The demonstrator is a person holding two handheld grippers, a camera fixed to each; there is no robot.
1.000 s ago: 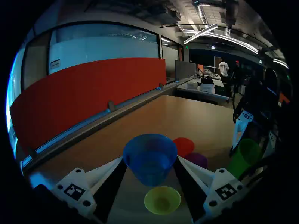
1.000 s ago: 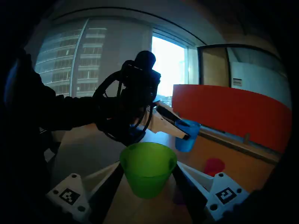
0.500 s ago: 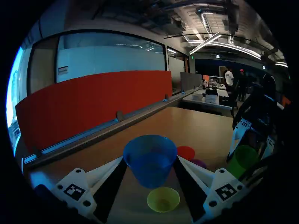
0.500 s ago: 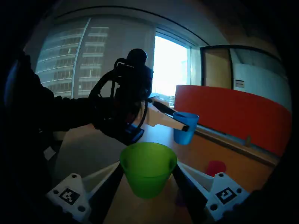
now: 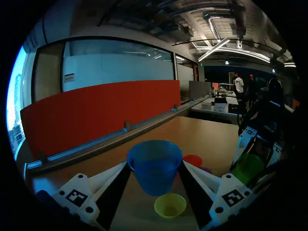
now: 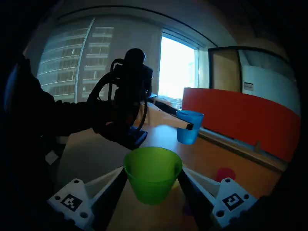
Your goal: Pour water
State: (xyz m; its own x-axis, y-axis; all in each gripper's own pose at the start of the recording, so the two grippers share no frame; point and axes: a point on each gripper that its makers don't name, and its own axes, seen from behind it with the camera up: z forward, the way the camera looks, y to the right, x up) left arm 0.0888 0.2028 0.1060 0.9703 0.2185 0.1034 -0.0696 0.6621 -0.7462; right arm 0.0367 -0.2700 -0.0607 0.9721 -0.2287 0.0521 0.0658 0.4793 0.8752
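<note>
The left hand-held gripper [image 5: 154,163] pinches the upright blue cup [image 5: 154,175] above the counter [image 5: 204,134]. The right hand-held gripper [image 6: 153,169] pinches the green cup [image 6: 153,183], which sits lower, off to the blue cup's right and apart from it.

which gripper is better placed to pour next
Left, probably. The left gripper holds the blue cup upright, beyond the green cup in the right gripper. The blue cup seems to hold water; the green cup looks empty.

White fingers [image 5: 101,178] (black square markers [image 5: 79,197], small screws [image 5: 89,210]) and dark sleeve [image 6: 57,115].
</note>
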